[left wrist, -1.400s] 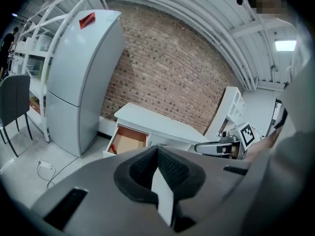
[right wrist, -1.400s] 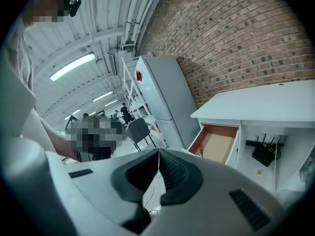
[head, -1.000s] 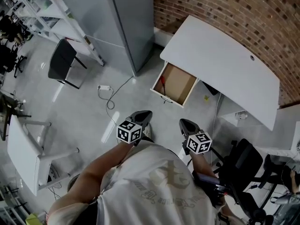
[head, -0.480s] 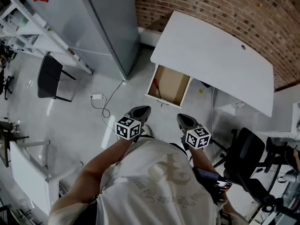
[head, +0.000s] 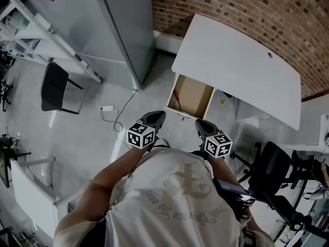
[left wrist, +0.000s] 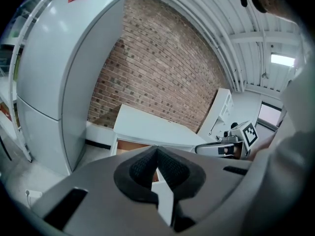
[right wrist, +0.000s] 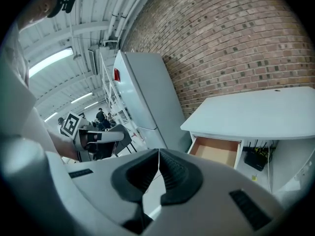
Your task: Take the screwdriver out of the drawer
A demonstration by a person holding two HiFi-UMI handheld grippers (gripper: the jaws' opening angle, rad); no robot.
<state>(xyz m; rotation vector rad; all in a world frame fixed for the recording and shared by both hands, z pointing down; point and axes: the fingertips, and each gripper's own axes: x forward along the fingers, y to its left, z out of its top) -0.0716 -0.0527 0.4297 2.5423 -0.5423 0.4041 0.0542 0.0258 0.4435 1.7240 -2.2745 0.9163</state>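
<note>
A white desk (head: 241,55) stands against the brick wall with its wooden drawer (head: 197,98) pulled open. Inside, along the drawer's left side, lies the red-handled screwdriver (head: 176,98). My left gripper (head: 156,119) and right gripper (head: 201,127) hang side by side over the floor, just short of the drawer front, touching nothing. Both are shut and empty: the pads meet in the left gripper view (left wrist: 157,149) and the right gripper view (right wrist: 158,151). The drawer (right wrist: 217,151) shows ahead of the right gripper, but the screwdriver is hidden in both gripper views.
A tall grey cabinet (head: 123,24) stands left of the desk. A power strip with its cable (head: 107,108) lies on the floor at left, beyond it a black chair (head: 54,86). A black office chair (head: 275,174) is close at right.
The person has stepped toward the desk. Both grippers now sit closer to the open drawer's front and remain shut.
</note>
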